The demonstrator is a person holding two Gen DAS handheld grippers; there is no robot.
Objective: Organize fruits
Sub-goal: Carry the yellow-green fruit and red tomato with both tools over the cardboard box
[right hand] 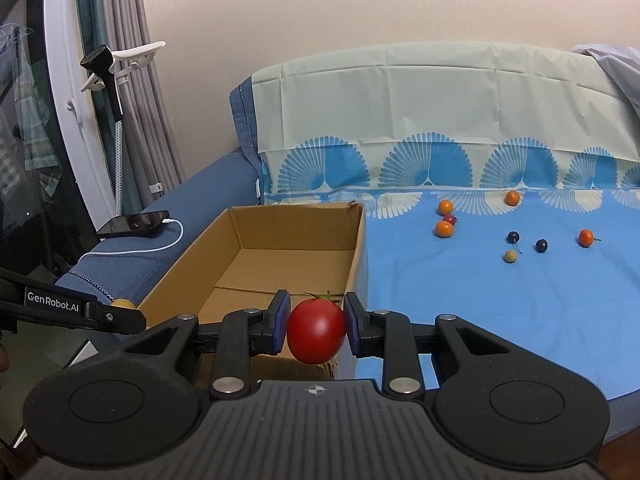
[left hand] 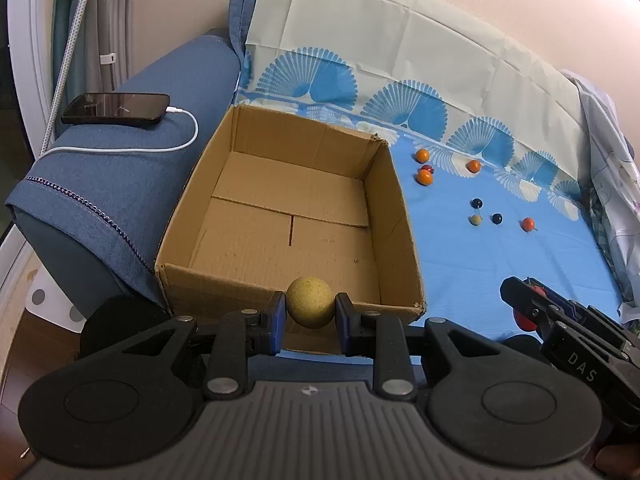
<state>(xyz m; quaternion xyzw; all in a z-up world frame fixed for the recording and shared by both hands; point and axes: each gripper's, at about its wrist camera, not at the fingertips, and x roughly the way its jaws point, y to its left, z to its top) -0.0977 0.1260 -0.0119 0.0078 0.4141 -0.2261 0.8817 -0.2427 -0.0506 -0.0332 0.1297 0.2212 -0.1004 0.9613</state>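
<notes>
**A:** So where's everything sitting? Mostly curious about rims and free space.

**B:** The left gripper (left hand: 310,307) is clamped on a yellowish round fruit (left hand: 309,301), low centre of the left wrist view, right over the near rim of the cardboard box (left hand: 390,216). The box is open-topped with a bare floor, so there's lots of room inside. Its far right corner is a bit torn.

**A:** And the other one?

**B:** The right gripper (right hand: 317,326) has its pads pinched on a red tomato (right hand: 317,331), bottom centre of its view, at the box's near right corner. From the left camera it pokes in at the lower right edge.

**A:** Rest of the fruit?

**B:** Scattered on the blue cloth (left hand: 460,264) right of the box, well apart from its wall: small orange fruits (left hand: 424,177), two dark berries (left hand: 497,218), one pale ball (left hand: 475,220). There's a wide open stretch of cloth between them and the grippers. A phone (left hand: 116,108) sits on the sofa arm (left hand: 120,184), upper left, with its cable looping toward the box's left wall.
</notes>
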